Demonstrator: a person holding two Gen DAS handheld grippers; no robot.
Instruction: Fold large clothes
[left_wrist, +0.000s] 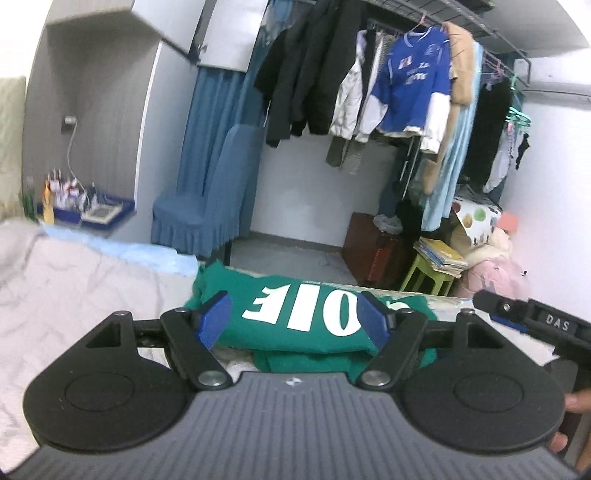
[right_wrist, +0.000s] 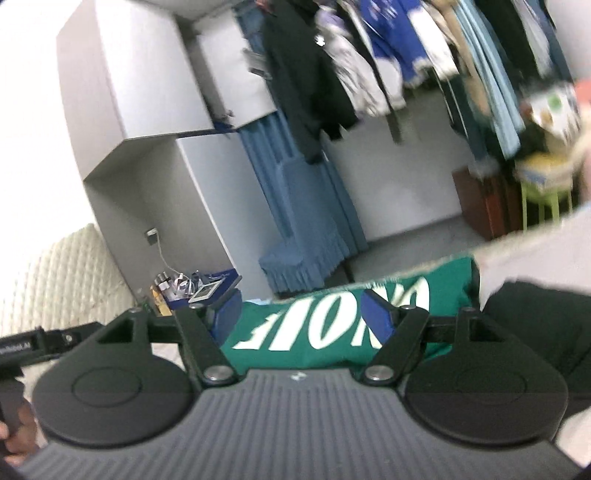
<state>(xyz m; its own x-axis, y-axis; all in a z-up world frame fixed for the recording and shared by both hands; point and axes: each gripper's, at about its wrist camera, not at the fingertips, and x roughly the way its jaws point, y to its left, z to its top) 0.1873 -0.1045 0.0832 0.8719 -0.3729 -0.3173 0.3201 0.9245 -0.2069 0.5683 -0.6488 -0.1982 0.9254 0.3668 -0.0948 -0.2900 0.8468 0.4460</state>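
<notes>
A green garment (left_wrist: 306, 317) with large white letters lies folded into a compact stack at the far edge of the bed. My left gripper (left_wrist: 295, 317) is open, its blue pads spread on either side of the stack, just above it. The right gripper shows at the right edge of the left wrist view (left_wrist: 517, 314). In the right wrist view the same green garment (right_wrist: 332, 325) lies between the wide-apart blue pads of my open right gripper (right_wrist: 303, 317). The left gripper's handle pokes in at the left edge there (right_wrist: 33, 343). Neither gripper holds cloth.
The bed has a pale pink sheet (left_wrist: 66, 295). A dark garment (right_wrist: 535, 332) lies on the bed to the right. Beyond the bed edge stand a blue covered chair (left_wrist: 214, 199), a clothes rack (left_wrist: 388, 81), a brown box (left_wrist: 373, 251) and a green stool (left_wrist: 428, 277).
</notes>
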